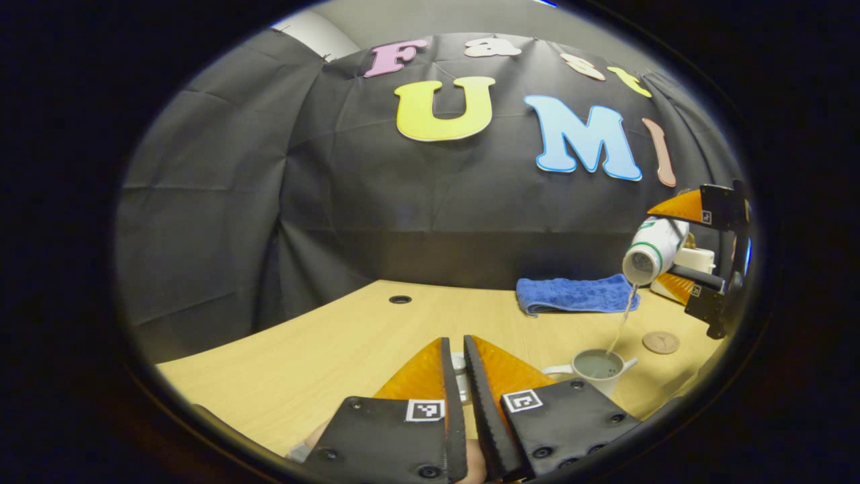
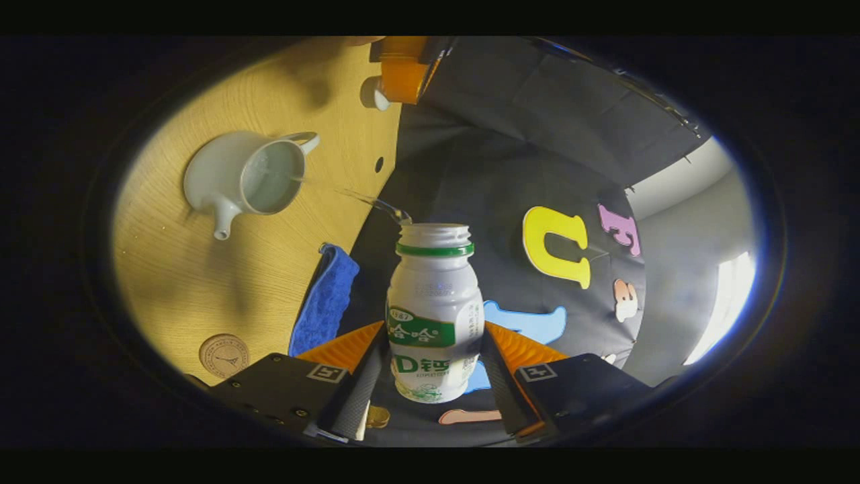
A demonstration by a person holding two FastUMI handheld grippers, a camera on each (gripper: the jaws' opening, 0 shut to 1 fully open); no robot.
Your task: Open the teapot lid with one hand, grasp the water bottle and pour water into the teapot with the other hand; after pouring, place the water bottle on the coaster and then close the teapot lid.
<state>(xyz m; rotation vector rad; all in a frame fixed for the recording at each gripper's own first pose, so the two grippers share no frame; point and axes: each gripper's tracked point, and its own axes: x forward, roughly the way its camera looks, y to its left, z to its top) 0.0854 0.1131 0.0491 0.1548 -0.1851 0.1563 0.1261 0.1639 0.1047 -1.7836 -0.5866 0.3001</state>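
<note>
The right claw (image 2: 430, 366) grips the water bottle (image 2: 435, 316) at its body, tipped mouth-down above the open teapot (image 1: 596, 368) on the table (image 1: 322, 356), a thin stream falling in. The coaster (image 1: 661, 342) lies just beside the teapot, nearer this claw. The left claw (image 1: 455, 359) pinches narrow on the teapot lid (image 1: 459, 374), mostly hidden between its fingers.

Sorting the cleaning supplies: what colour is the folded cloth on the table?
Blue; the cloth shows best in the left gripper view.

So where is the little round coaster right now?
In the left gripper view the coaster lies on the table, right of the teapot, in front of the blue cloth.
</note>
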